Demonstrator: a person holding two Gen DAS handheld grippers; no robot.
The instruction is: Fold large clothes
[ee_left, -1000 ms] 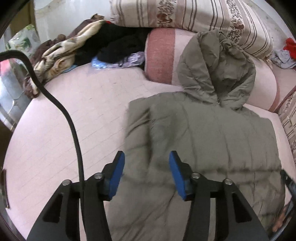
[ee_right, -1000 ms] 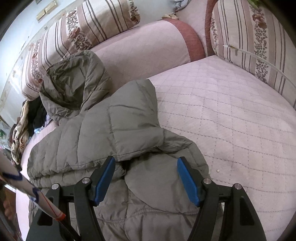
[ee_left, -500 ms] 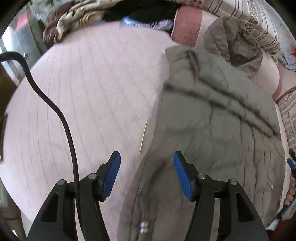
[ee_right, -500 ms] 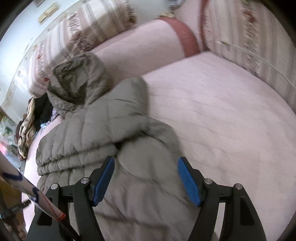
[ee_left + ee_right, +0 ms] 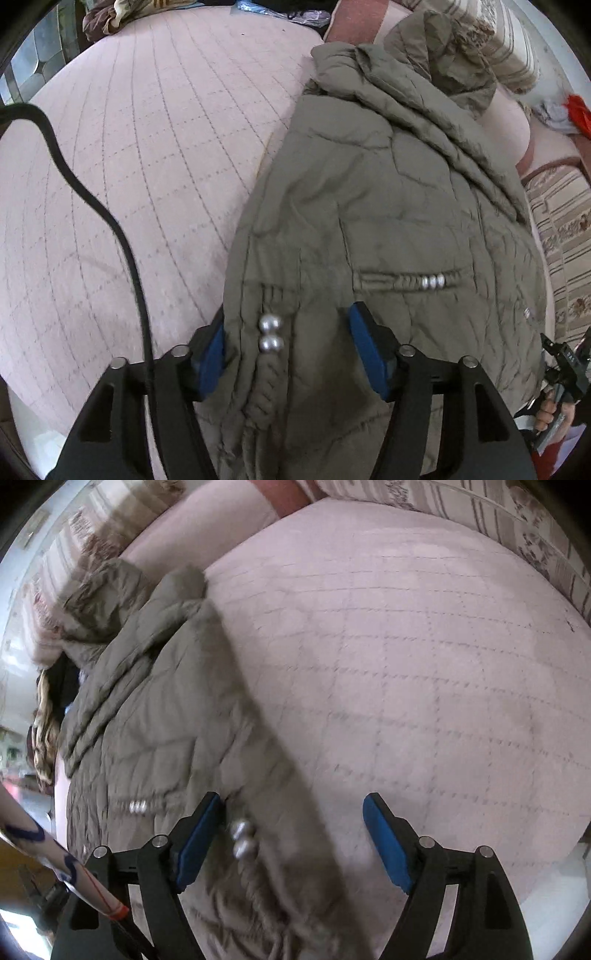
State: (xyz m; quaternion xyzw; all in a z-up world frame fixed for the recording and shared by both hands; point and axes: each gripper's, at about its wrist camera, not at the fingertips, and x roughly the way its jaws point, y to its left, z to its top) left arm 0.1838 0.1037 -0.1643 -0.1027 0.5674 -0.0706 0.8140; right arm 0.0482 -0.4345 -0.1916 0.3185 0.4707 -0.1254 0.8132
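An olive padded jacket (image 5: 388, 206) lies lengthwise on the pink quilted bed, hood (image 5: 443, 48) at the far end against the bolster. Pearl beads (image 5: 270, 334) trim its lower part. My left gripper (image 5: 288, 347) is open, its jaws standing either side of the jacket's near left corner, with fabric between them. In the right wrist view the jacket (image 5: 155, 720) fills the left half. My right gripper (image 5: 293, 834) is open over the jacket's near right edge, with beads (image 5: 240, 836) just inside its left finger.
The pink quilted bed (image 5: 129, 166) spreads left of the jacket, and to its right in the other view (image 5: 424, 664). Striped cushions (image 5: 517, 528) line the far side. A pile of clothes (image 5: 122, 14) lies far left. A black cable (image 5: 110, 229) hangs over the bed.
Both grippers have drawn back toward the jacket's near hem and lowered. The view has swung from the jacket's middle to its bottom corners. Both stayed open.
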